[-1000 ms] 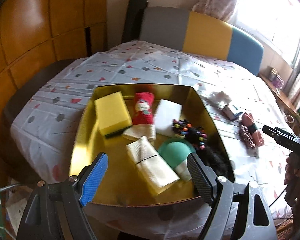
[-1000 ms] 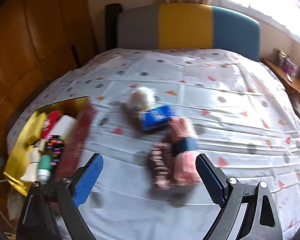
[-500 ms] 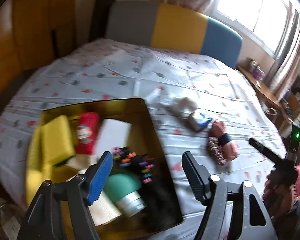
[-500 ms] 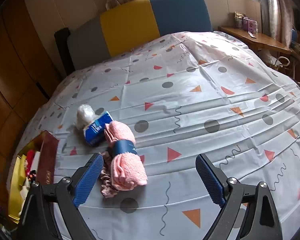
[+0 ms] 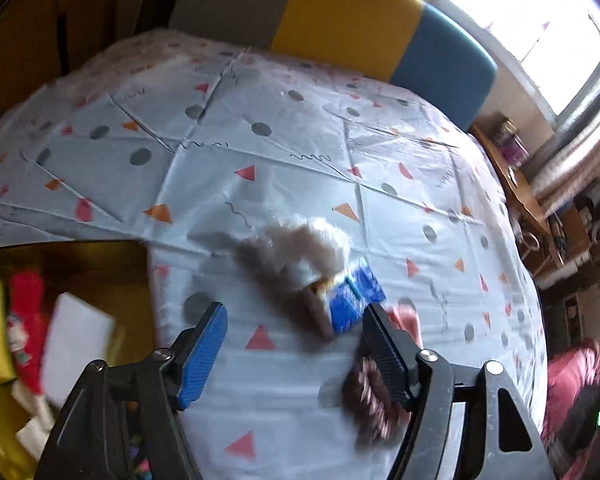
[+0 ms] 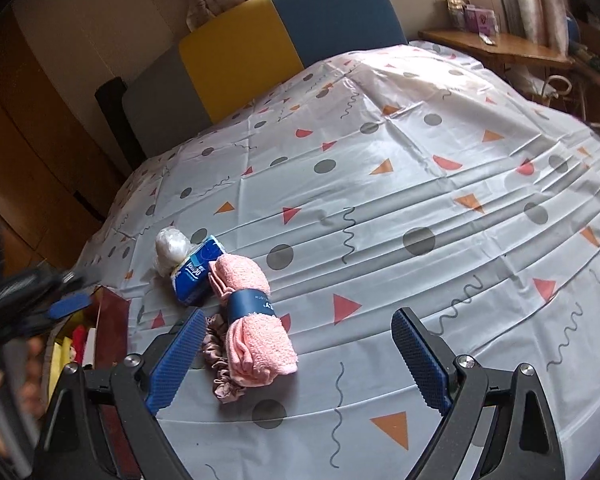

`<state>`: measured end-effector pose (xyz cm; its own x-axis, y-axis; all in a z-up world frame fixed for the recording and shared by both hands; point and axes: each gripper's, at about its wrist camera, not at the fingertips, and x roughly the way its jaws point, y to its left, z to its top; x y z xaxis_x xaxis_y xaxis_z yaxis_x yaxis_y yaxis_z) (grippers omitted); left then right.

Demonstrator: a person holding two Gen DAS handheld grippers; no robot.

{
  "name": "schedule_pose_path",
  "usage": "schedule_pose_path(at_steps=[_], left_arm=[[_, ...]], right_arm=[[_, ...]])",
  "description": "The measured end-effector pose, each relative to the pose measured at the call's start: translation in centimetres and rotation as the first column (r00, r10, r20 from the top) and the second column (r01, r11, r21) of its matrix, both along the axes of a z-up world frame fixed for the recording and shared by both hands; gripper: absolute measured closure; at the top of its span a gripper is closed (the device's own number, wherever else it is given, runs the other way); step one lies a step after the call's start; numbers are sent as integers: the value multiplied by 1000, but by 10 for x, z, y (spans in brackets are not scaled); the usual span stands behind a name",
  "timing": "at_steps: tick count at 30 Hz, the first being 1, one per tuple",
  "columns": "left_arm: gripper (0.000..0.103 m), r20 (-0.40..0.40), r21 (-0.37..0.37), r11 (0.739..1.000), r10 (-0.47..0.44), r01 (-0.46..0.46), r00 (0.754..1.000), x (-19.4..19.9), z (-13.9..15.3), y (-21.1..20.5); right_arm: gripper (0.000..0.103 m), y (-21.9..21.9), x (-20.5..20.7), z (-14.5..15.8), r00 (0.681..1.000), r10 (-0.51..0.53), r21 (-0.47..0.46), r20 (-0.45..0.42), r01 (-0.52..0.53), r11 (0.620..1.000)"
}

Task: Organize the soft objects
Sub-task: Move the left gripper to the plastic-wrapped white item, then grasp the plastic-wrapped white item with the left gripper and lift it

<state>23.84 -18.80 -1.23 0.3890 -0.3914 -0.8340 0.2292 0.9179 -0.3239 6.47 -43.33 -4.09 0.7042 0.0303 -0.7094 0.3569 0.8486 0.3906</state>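
On the patterned bedcover lie a white plastic-wrapped ball [image 6: 172, 248], a blue tissue pack [image 6: 196, 272], a rolled pink towel with a navy band [image 6: 256, 320] and a pink-brown scrunchie [image 6: 220, 364]. My right gripper [image 6: 296, 356] is open and empty, just right of the towel. My left gripper [image 5: 296, 348] is open and empty above the cover, with the tissue pack [image 5: 352, 300] and white ball [image 5: 304, 248] just beyond its fingertips; the scrunchie [image 5: 368, 404] sits behind its right finger. A gold box [image 5: 80, 264] at the left holds a yellow sponge, a red sock and a white block.
A grey, yellow and blue headboard [image 6: 260, 52] stands at the far end. Wooden panelling [image 6: 28, 152] is at the left. A wooden shelf [image 6: 496, 48] with small items is at the right. The left gripper shows blurred at the left of the right wrist view [image 6: 60, 300].
My left gripper has swung right, from over the gold box to over the tissue pack and white ball. My right gripper has turned right, so the soft items now sit at its left.
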Motion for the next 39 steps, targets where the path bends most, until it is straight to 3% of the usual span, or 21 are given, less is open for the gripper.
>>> schedule_pose_path(at_steps=[2,7,12,14,15,17,21,25,32,34,39], left_arm=[[19,-13,-15,1000,10,-10,1000,15,-9,-10],[14,-55,-28,999,28,-29,998,48,-33,-31],[15,-91,-2,998,60,-61,994,71,-61,-45],[36,-116,30,998,60,-57,991,75,-74,-47],[39,-94,39,997,64,-61,993,75,-73,-46],[57,-77,48,998,40,-37,996,72,-72,-46],[64,-20,71,997,14,-12,1000,57,-56,-38],[65,57,82,995,-58,53,997,21,-27,-33],[65,150,140,972,-209,189,966,-66,8,-28],[65,170,158,961,-254,228,952,-99,10,-25],[65,181,232,902,-407,363,895,-179,-13,-31]], right_arm=[[8,0,1,0,1000,3,3,-5,-3,1000],[8,1,3,-2,1000,18,32,-7,-17,999],[8,-1,4,-5,1000,25,70,-14,-24,997],[8,-1,5,-5,1000,27,73,-14,-26,997],[8,-1,5,-5,999,28,72,-15,-27,997],[8,-2,5,-5,1000,26,71,-13,-25,997],[8,-6,3,-2,1000,4,65,-1,-4,998],[8,-18,-1,-3,999,-39,89,1,39,995],[8,-31,-4,-11,996,-83,139,-17,85,987],[8,-31,-5,-11,996,-86,142,-19,88,986],[8,-30,-6,-12,996,-83,139,-23,85,987]])
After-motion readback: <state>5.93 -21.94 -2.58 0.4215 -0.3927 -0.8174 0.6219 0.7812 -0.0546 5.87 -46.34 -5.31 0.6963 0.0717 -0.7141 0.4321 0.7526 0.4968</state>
